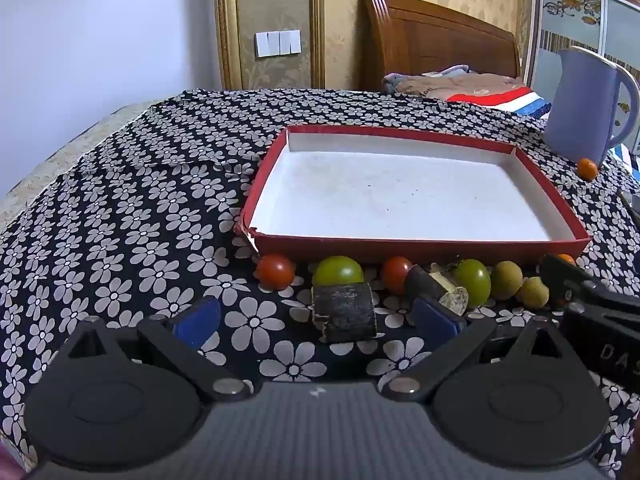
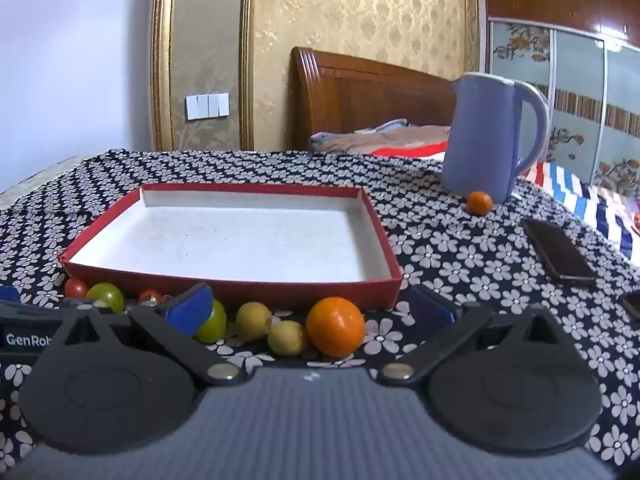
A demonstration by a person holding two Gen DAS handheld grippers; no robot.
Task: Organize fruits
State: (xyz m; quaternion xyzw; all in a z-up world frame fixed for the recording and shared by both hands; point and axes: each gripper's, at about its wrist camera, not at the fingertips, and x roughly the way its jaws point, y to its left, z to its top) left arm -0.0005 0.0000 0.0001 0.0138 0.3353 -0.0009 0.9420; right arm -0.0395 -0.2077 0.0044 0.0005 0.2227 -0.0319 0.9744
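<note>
A shallow red box (image 1: 420,246) with a white floor lies on the flowered cloth, holding nothing. A row of fruit sits along its near wall: red tomatoes (image 1: 275,272), green tomatoes (image 1: 338,270), yellowish round fruits (image 1: 506,280), and two dark cut stalk pieces (image 1: 344,312). My left gripper (image 1: 316,306) is open, with one stalk piece lying untouched between its fingers. My right gripper (image 2: 312,294) is open too. An orange (image 2: 336,326) rests on the cloth between its blue pads, clear of both. A smaller orange (image 2: 479,202) sits by the jug.
A tall blue jug (image 2: 492,136) stands at the back right of the table. A black phone (image 2: 558,256) lies right of the box (image 2: 280,292). A bed with a wooden headboard (image 1: 436,36) is behind. The left gripper's body (image 2: 24,320) shows at the right wrist view's left edge.
</note>
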